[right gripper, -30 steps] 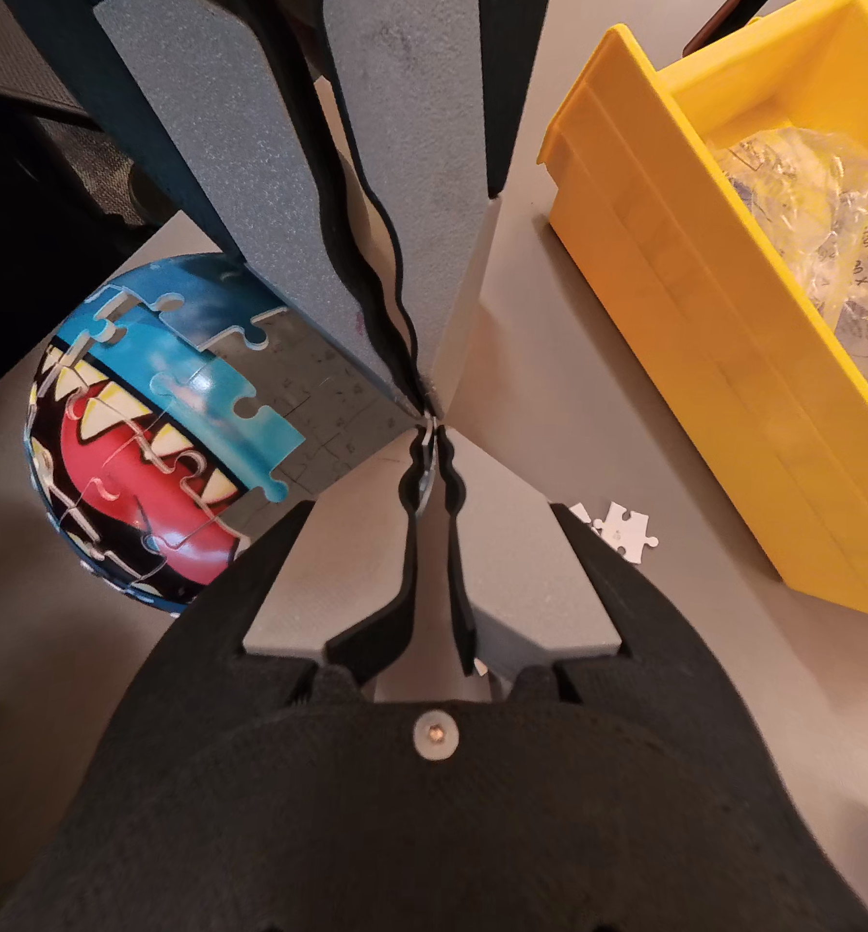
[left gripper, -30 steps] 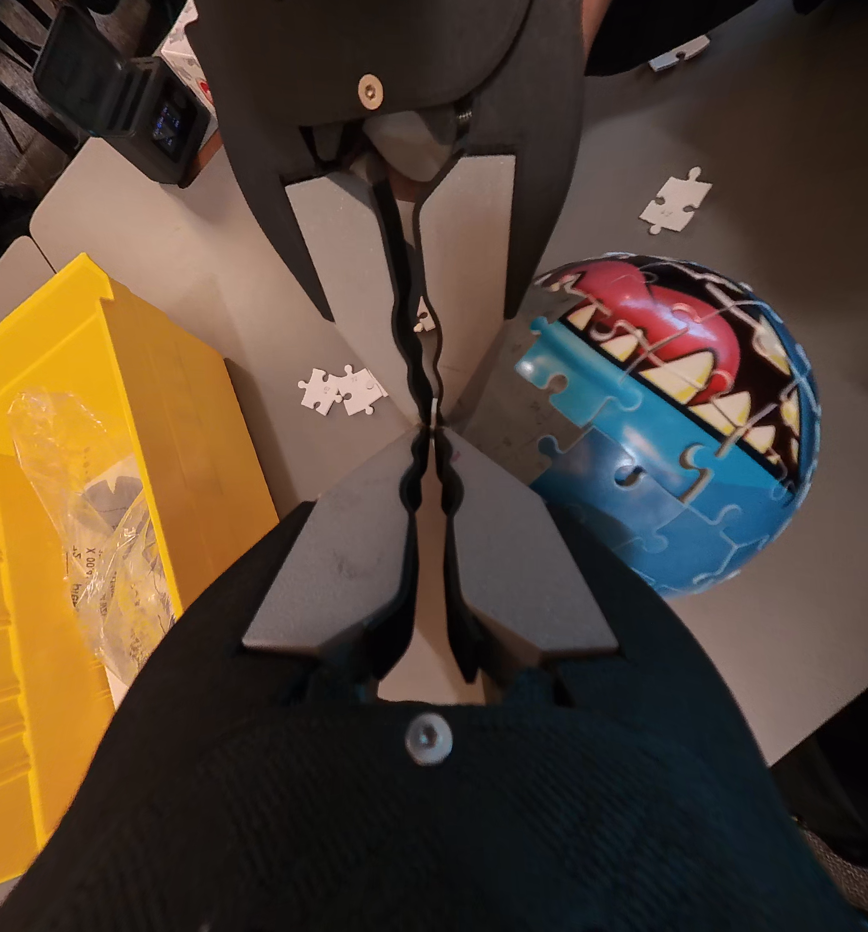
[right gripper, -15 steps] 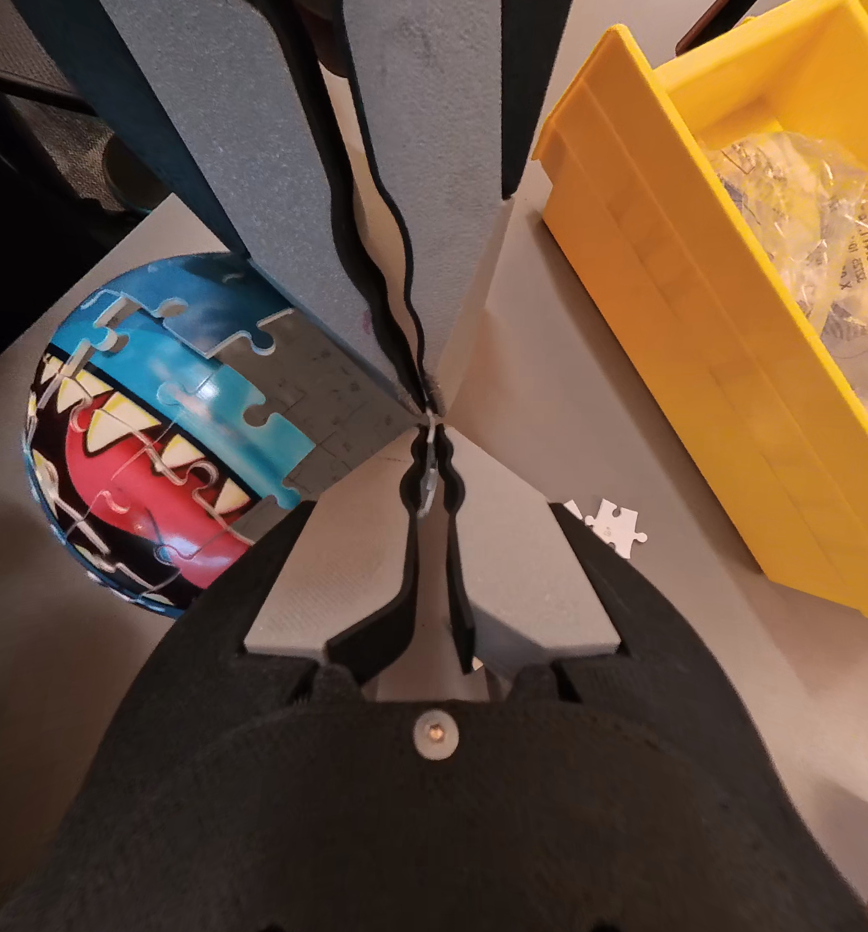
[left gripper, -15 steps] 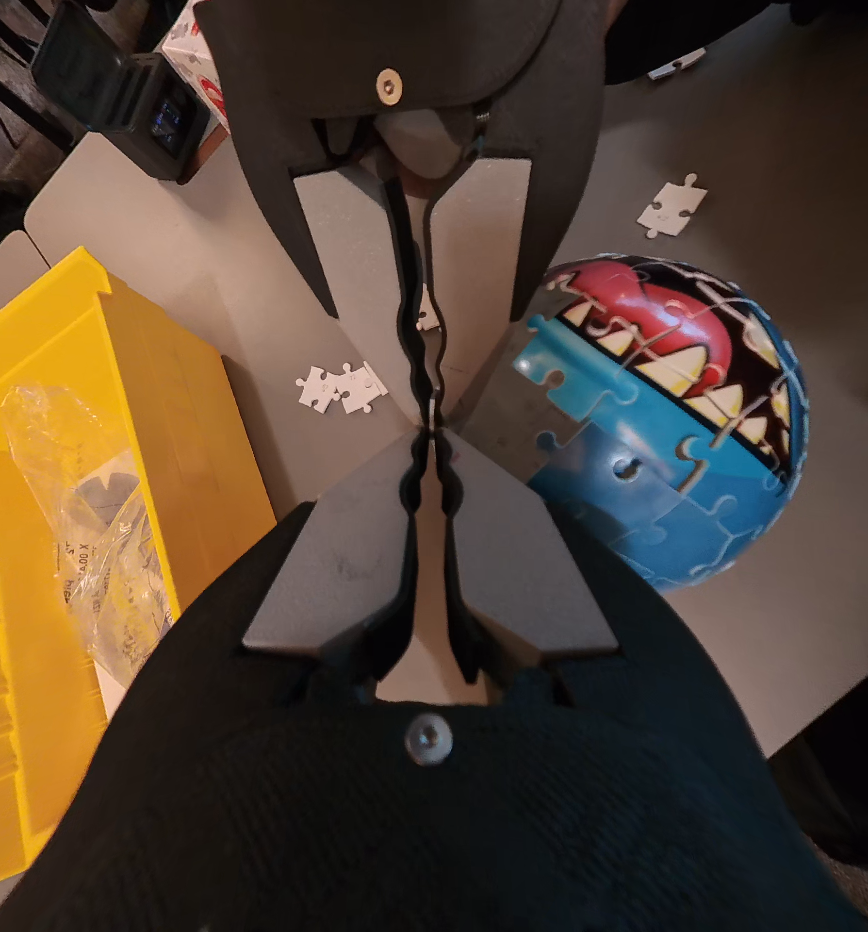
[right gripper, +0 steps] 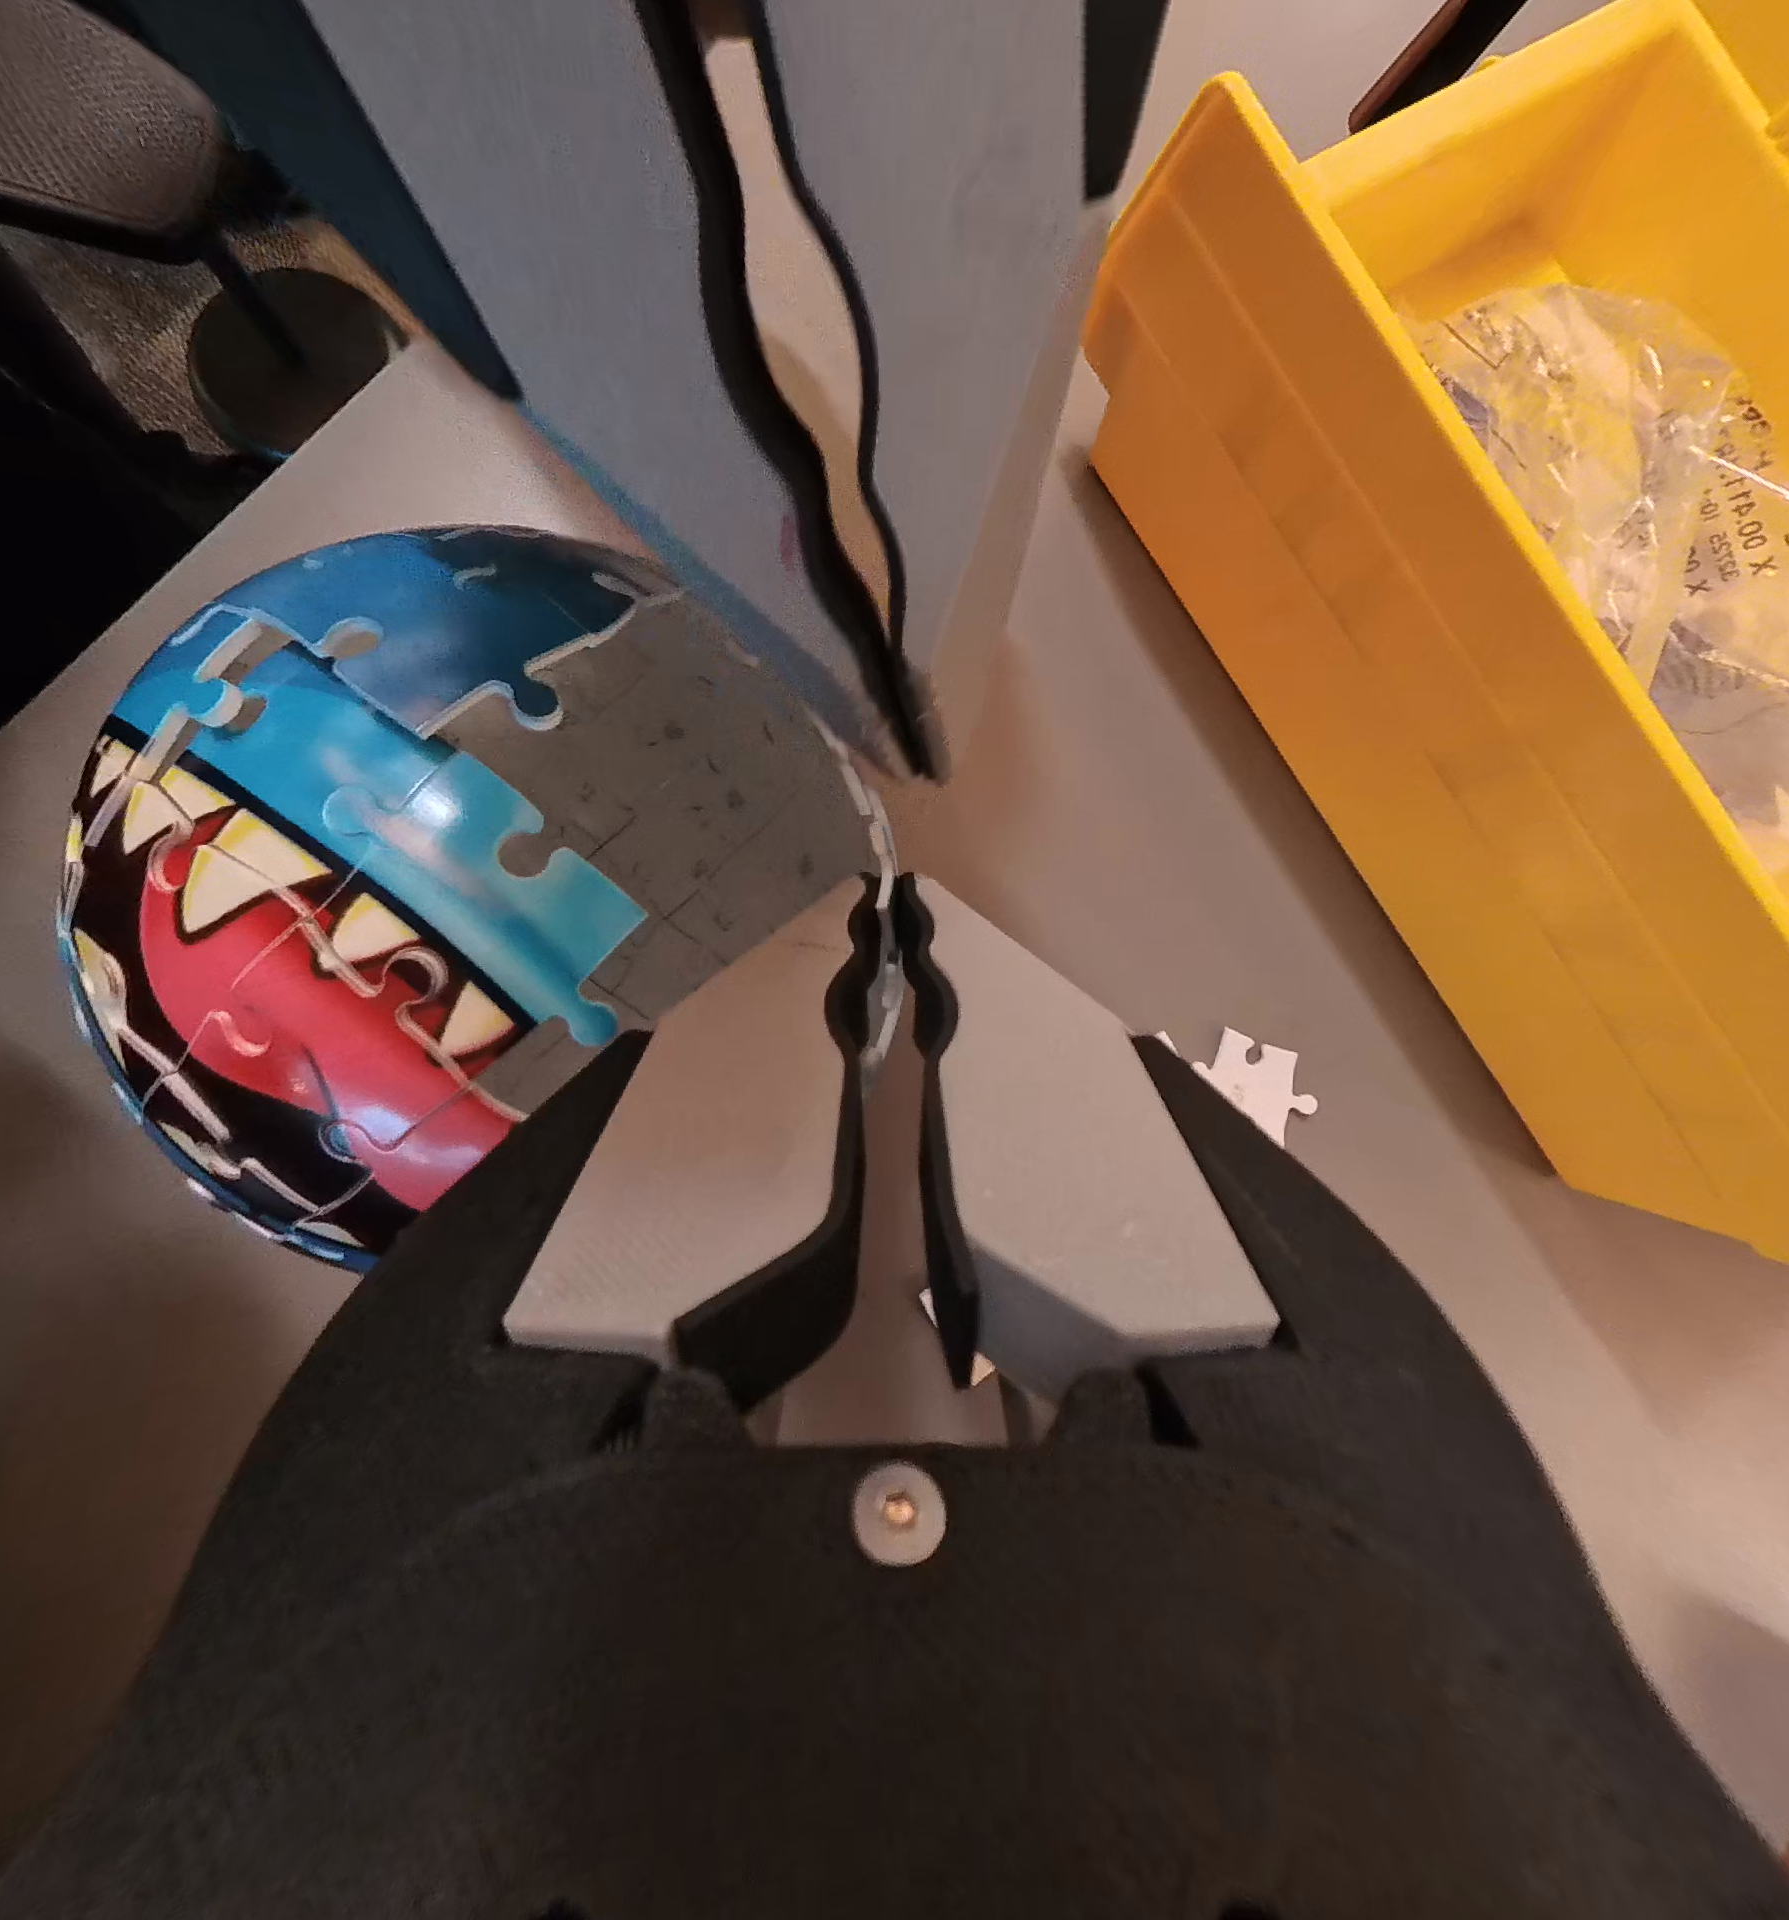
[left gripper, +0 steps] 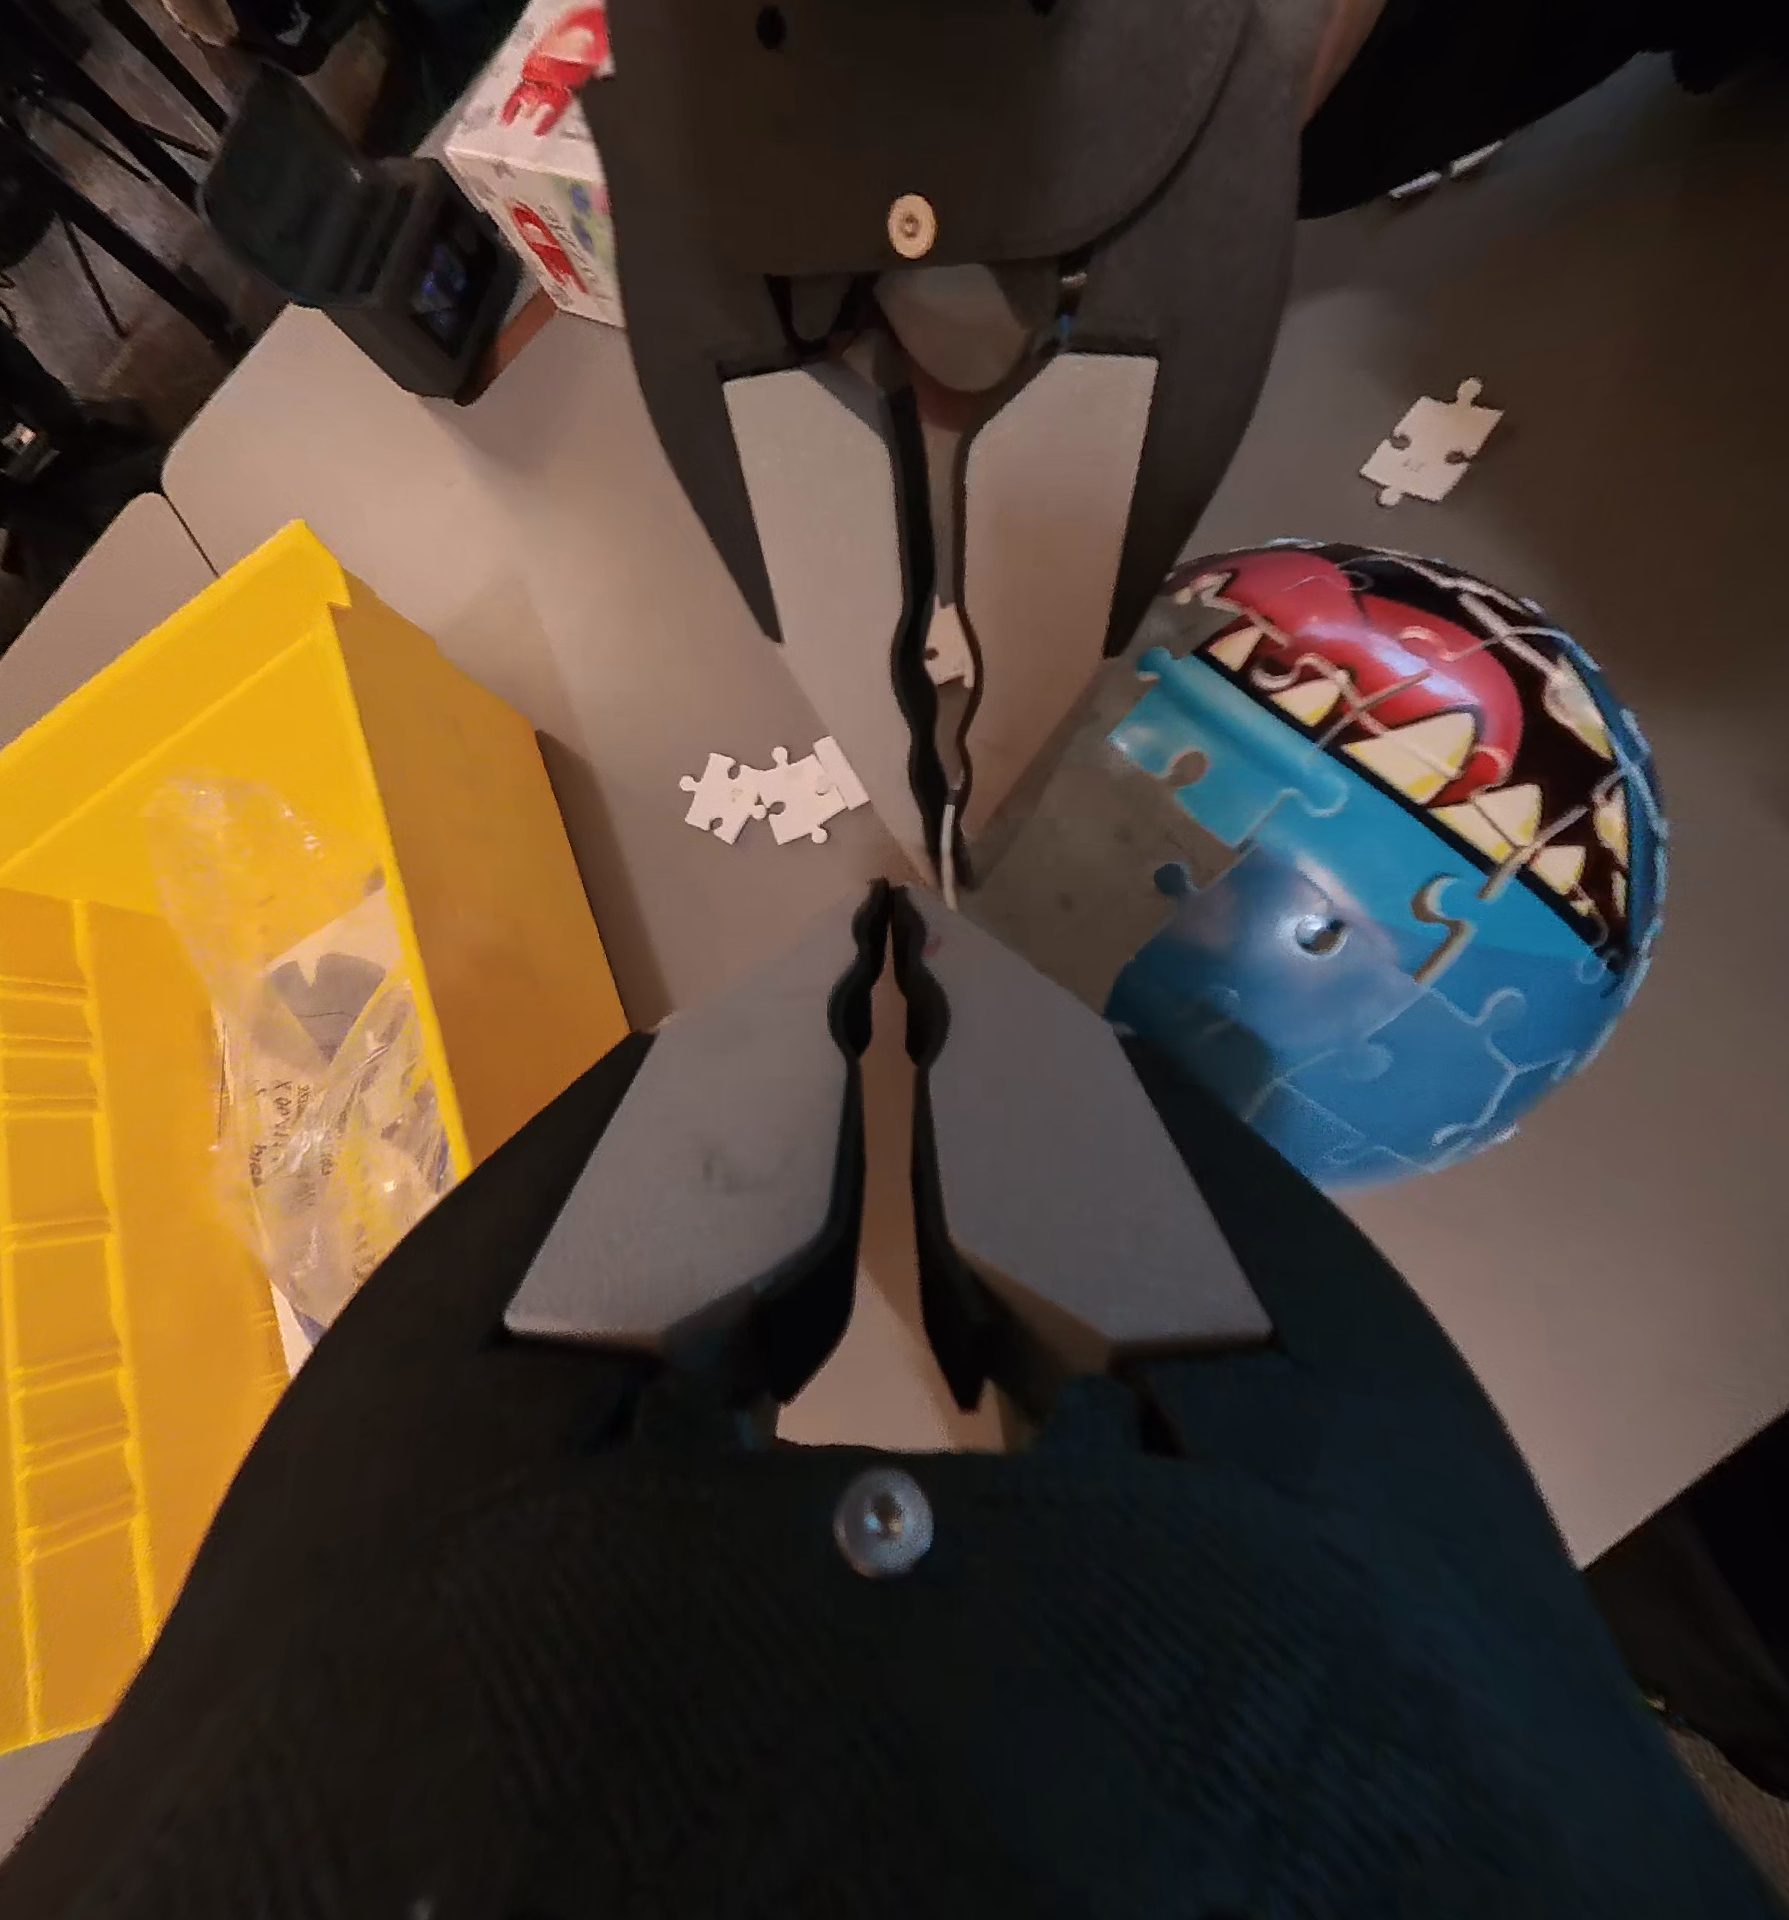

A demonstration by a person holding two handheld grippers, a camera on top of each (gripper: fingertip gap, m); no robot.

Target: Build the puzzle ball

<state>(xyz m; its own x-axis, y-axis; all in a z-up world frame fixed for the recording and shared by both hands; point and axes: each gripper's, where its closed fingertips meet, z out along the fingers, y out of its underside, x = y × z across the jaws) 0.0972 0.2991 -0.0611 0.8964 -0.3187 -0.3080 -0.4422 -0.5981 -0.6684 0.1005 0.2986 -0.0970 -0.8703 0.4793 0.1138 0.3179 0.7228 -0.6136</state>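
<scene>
A: Left to right on the desk (left gripper: pixel 1492 1299)?
B: Yellow plastic bin (left gripper: pixel 142 935) holding a crinkled clear bag (left gripper: pixel 287 1039); two flat white pieces (left gripper: pixel 770 795); glossy puzzle ball (left gripper: pixel 1441 883), unfinished, grey gap facing the grippers.
A: Fingers?
B: Left gripper (left gripper: pixel 885 899) closed, empty. Right gripper (right gripper: pixel 890 894) pinched a thin puzzle piece (right gripper: pixel 885 982), partly blocking the ball.

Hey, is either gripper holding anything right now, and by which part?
The right gripper pinches a puzzle piece edge-on between its fingers. The left gripper is shut on nothing.
</scene>
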